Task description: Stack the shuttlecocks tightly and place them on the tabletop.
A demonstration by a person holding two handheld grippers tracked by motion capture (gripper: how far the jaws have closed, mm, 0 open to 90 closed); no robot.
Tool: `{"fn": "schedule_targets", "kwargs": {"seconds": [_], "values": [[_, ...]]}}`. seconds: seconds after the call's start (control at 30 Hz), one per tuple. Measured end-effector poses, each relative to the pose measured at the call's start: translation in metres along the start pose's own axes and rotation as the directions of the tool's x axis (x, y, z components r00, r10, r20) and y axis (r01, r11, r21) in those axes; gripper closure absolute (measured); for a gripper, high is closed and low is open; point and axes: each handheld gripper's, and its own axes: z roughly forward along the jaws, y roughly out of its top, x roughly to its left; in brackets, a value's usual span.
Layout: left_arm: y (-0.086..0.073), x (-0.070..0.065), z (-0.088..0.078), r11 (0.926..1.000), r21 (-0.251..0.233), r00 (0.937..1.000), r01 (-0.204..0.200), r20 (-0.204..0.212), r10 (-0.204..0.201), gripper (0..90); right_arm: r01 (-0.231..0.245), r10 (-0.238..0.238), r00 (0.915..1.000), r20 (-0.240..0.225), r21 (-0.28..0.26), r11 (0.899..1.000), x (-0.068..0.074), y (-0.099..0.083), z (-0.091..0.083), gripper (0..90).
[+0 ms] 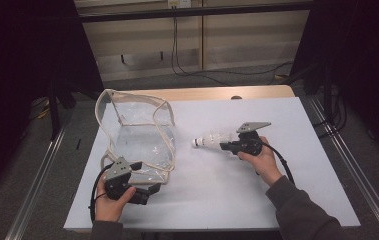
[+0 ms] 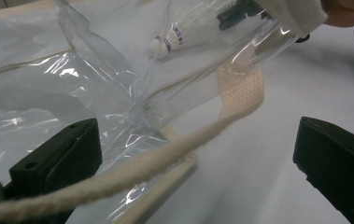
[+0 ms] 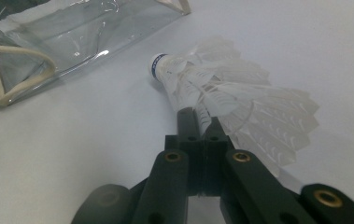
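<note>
A white feather shuttlecock (image 1: 208, 140) hangs just above the white table (image 1: 287, 115), cork end toward the bag. My right gripper (image 1: 225, 146) is shut on its feathers; in the right gripper view the jaws (image 3: 198, 122) pinch the skirt of the shuttlecock (image 3: 221, 88). A clear plastic bag (image 1: 137, 130) with cream trim stands at the left, mouth up. My left gripper (image 1: 149, 178) sits at the bag's near corner, open. In the left gripper view (image 2: 198, 154) a cream strap (image 2: 240, 93) of the bag (image 2: 48, 79) crosses between the wide jaws, untouched, and the shuttlecock (image 2: 174, 32) shows through the plastic.
A wooden strip (image 1: 212, 93) edges the table's far side. Metal rails (image 1: 42, 165) run along both sides of the table, and cables (image 1: 202, 75) lie on the floor beyond. The bag (image 3: 72, 32) lies to the upper left in the right gripper view.
</note>
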Motion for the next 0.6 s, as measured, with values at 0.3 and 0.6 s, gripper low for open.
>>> {"fn": "schedule_targets", "kwargs": {"seconds": [0.3, 0.6], "values": [[-0.0001, -0.0001, 0.0000, 1.0000, -0.001, 1.0000, 0.000, 0.000, 0.000, 1.2, 0.000, 0.000, 1.0000, 0.001, 0.016, 1.000, 0.0005, -0.0019, 0.0031, 88.4], [-0.0001, -0.0001, 0.0002, 1.0000, -0.001, 1.0000, -0.001, -0.001, 0.001, 1.2, -0.016, 0.016, 0.9998, 0.013, 0.026, 1.000, 0.0000, -0.0027, 0.0032, 79.9]]}}
